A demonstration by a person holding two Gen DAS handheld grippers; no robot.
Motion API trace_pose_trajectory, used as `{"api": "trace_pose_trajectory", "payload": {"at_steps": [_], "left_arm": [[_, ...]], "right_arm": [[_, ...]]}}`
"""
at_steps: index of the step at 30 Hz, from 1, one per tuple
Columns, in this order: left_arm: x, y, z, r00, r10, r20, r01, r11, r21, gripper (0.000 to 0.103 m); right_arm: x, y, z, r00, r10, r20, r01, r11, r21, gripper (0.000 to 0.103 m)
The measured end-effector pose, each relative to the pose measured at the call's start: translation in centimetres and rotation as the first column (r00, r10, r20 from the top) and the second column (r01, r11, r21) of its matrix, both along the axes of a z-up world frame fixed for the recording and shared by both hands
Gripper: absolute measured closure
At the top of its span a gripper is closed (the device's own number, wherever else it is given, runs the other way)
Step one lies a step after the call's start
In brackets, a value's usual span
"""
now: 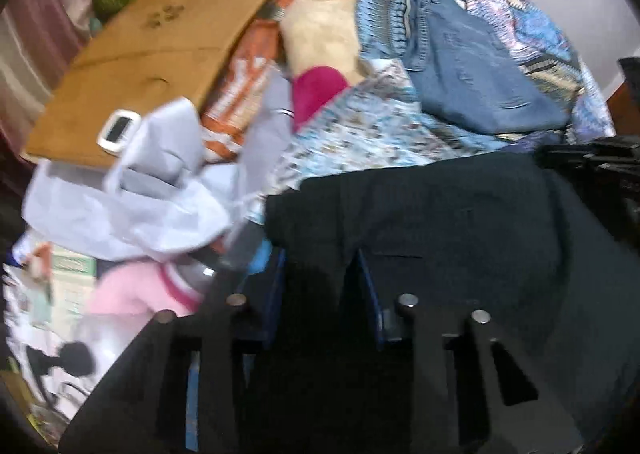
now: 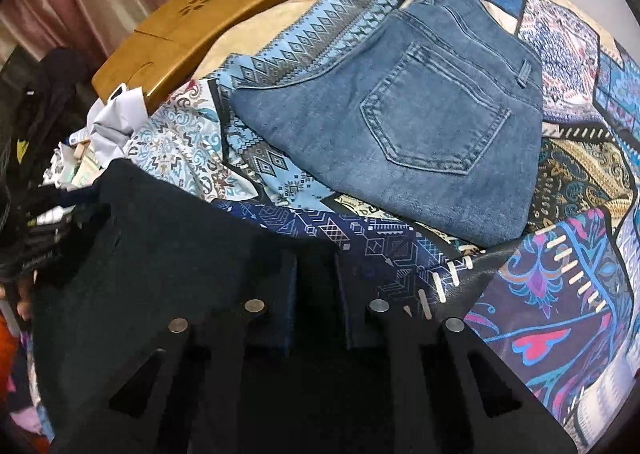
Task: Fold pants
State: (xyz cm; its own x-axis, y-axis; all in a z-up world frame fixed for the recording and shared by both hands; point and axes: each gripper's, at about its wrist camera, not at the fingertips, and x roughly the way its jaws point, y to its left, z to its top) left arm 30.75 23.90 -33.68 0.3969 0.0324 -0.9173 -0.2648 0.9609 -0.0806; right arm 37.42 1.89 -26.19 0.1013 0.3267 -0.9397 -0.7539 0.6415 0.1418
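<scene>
Black gripper fingers fill the near edge of both views. Left gripper (image 1: 320,274) pinches a fold of the dark navy pants (image 1: 460,222), which lie on the near part of the patterned patchwork bedspread (image 2: 560,274). Right gripper (image 2: 316,278) looks clamped on the same dark cloth, though dark on dark makes this hard to confirm. Farther off, a folded pair of blue denim jeans (image 2: 400,134) rests finished. Folding of the dark pair seems barely begun; all folds remain.
</scene>
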Motion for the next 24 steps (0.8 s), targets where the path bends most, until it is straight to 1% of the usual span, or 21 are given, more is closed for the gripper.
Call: {"api": "trace_pose_trajectory", "payload": {"at_steps": [2, 6, 7, 10, 11, 12, 13, 14, 15, 16, 17, 18, 20, 23, 24], "left_arm": [[0.1, 0.3, -0.3, 1.000, -0.004, -0.009, 0.004, 1.000, 0.013, 0.066], [0.8, 0.0, -0.3, 0.999, -0.004, -0.034, 0.007, 0.997, 0.074, 0.061], [0.8, 0.1, 0.0, 0.999, 0.006, -0.038, -0.004, 0.997, 0.075, 0.058], [-0.3, 0.7, 1.4, 0.999, 0.038, -0.034, -0.036, 0.997, 0.062, 0.056], [-0.8, 0.9, 2.0, 0.999, 0.039, -0.025, -0.038, 0.998, 0.047, 0.051], [-1.5, 1.1, 2.6, 0.999, 0.040, -0.017, -0.040, 0.999, 0.026, 0.046], [-2.1, 1.3, 3.1, 0.999, 0.049, -0.011, -0.049, 0.999, 0.012, 0.036], [-3.0, 1.5, 3.6, 0.998, 0.063, 0.000, -0.063, 0.998, 0.001, 0.031], [-3.9, 1.7, 4.0, 0.997, 0.079, 0.013, -0.079, 0.997, -0.009, 0.029], [-4.8, 1.8, 4.4, 0.995, 0.094, 0.019, -0.093, 0.995, -0.018, 0.025], [-5.6, 1.9, 4.6, 0.994, 0.105, 0.018, -0.104, 0.994, -0.028, 0.022], [-6.2, 1.9, 4.6, 0.993, 0.114, 0.013, -0.113, 0.993, -0.041, 0.021], [-7.4, 1.8, 4.2, 0.992, 0.128, -0.016, -0.129, 0.987, -0.092, 0.018], [-8.9, 1.6, 2.6, 0.984, 0.151, -0.094, -0.168, 0.963, -0.209, 0.017], [-9.3, 1.2, 2.0, 0.981, 0.151, -0.119, -0.176, 0.955, -0.238, 0.017]], "right_arm": [[0.0, -0.1, 0.2, 1.000, -0.005, 0.022, 0.005, 1.000, 0.006, 0.092], [-0.1, 0.4, 0.2, 0.997, -0.001, 0.078, 0.005, 0.999, -0.041, 0.091], [-0.4, 0.5, 0.6, 0.996, -0.005, 0.094, 0.009, 0.999, -0.042, 0.091], [-1.4, -0.3, 2.7, 0.994, -0.028, 0.109, 0.029, 1.000, -0.006, 0.089], [-2.0, -0.9, 3.7, 0.995, -0.028, 0.097, 0.025, 0.999, 0.025, 0.089], [-2.6, -1.4, 4.6, 0.995, -0.026, 0.092, 0.021, 0.998, 0.051, 0.085], [-3.2, -1.8, 5.2, 0.995, -0.028, 0.096, 0.022, 0.998, 0.066, 0.080], [-3.9, -2.2, 6.0, 0.994, -0.032, 0.108, 0.023, 0.997, 0.078, 0.077], [-4.9, -3.0, 7.1, 0.991, -0.035, 0.130, 0.022, 0.995, 0.098, 0.070], [-5.8, -3.9, 7.9, 0.989, -0.036, 0.146, 0.019, 0.993, 0.118, 0.066], [-6.6, -4.5, 8.5, 0.987, -0.040, 0.158, 0.018, 0.991, 0.134, 0.065], [-7.4, -5.3, 9.2, 0.984, -0.047, 0.170, 0.022, 0.989, 0.148, 0.063], [-8.7, -6.7, 10.0, 0.981, -0.065, 0.184, 0.034, 0.986, 0.166, 0.061], [-10.7, -9.0, 10.4, 0.975, -0.101, 0.199, 0.063, 0.980, 0.189, 0.056], [-11.2, -9.6, 10.3, 0.973, -0.108, 0.204, 0.068, 0.979, 0.192, 0.054]]}}
